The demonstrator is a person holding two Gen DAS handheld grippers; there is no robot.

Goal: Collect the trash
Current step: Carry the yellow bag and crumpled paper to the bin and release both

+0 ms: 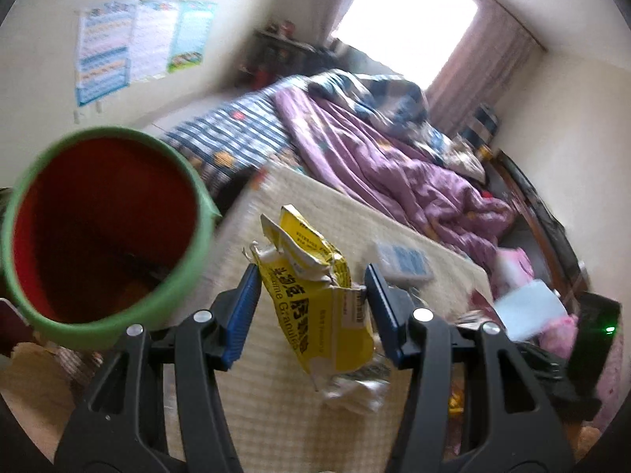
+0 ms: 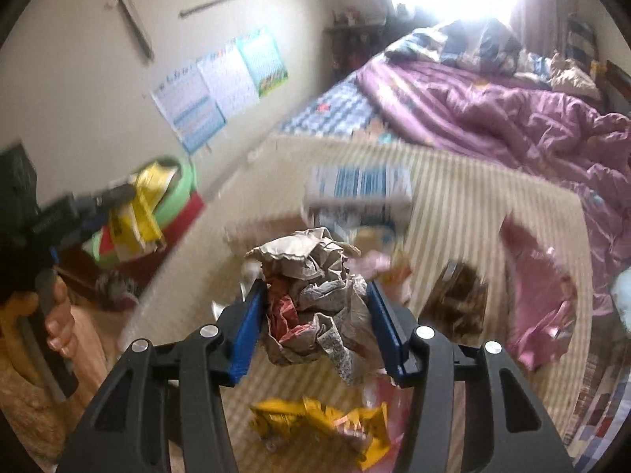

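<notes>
My left gripper [image 1: 313, 280] is shut on a torn yellow packet [image 1: 319, 295] and holds it above the beige mat [image 1: 276, 402], just right of a green-rimmed red bin [image 1: 102, 232]. In the right wrist view the left gripper [image 2: 118, 197] holds the yellow packet [image 2: 138, 213] beside the green bin [image 2: 181, 193]. My right gripper [image 2: 315, 299] is shut on a crumpled paper ball [image 2: 315, 299], lifted over the mat [image 2: 473, 213]. A yellow wrapper [image 2: 323, 425] lies on the mat below it.
A blue-and-white box [image 2: 359, 193], a brown wrapper [image 2: 457, 299] and pink cloth [image 2: 540, 307] lie on the mat. A bed with a purple quilt [image 1: 378, 157] fills the back right. Posters [image 1: 134, 43] hang on the left wall.
</notes>
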